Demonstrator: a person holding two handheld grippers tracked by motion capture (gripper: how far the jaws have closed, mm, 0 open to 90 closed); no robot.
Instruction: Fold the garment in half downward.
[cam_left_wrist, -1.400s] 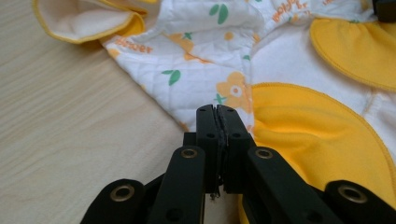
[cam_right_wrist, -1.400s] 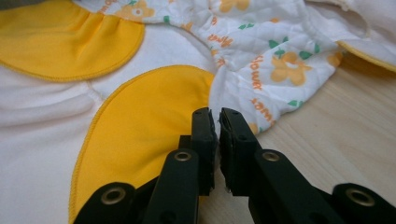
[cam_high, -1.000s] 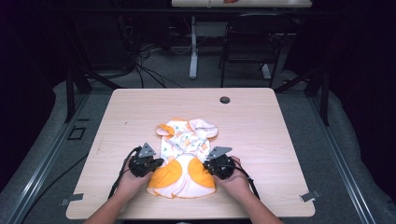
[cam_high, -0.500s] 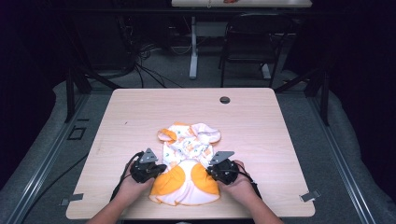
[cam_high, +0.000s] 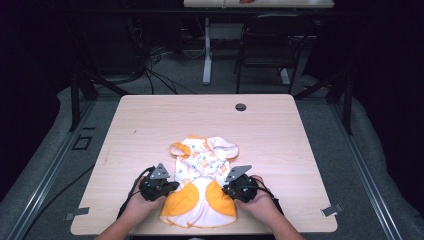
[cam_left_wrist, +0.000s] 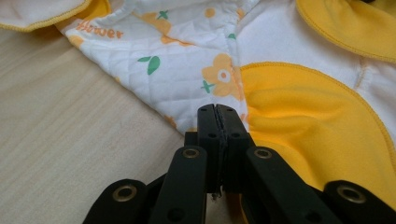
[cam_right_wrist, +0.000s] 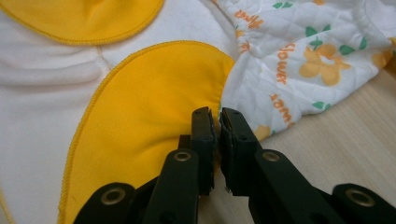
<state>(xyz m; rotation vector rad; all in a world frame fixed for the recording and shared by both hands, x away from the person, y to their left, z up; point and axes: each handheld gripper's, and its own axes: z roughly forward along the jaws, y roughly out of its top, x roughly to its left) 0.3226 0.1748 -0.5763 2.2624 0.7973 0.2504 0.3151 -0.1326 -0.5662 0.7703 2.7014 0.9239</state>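
Observation:
A small quilted garment (cam_high: 202, 162), white with orange flowers and yellow-orange panels, lies flat near the front of the wooden table (cam_high: 165, 122). My left gripper (cam_high: 169, 188) is shut on its left edge, where the flowered cloth (cam_left_wrist: 187, 70) meets a yellow panel (cam_left_wrist: 299, 121); the jaws (cam_left_wrist: 217, 111) press together on the hem. On the opposite side my right gripper (cam_high: 226, 190) pinches the right edge, its jaws (cam_right_wrist: 215, 114) nearly touching with the yellow panel (cam_right_wrist: 140, 116) between them. A hand holds each gripper from the near edge.
A round black grommet (cam_high: 240, 107) sits at the table's far side. A dark chair (cam_high: 265, 45) and a white desk leg (cam_high: 206, 50) stand beyond the table. Metal clips (cam_high: 332, 210) stick out at the front corners.
Both grippers have pulled back toward the near edge, dragging the garment with them; its lower hem now lies close to the table's front edge.

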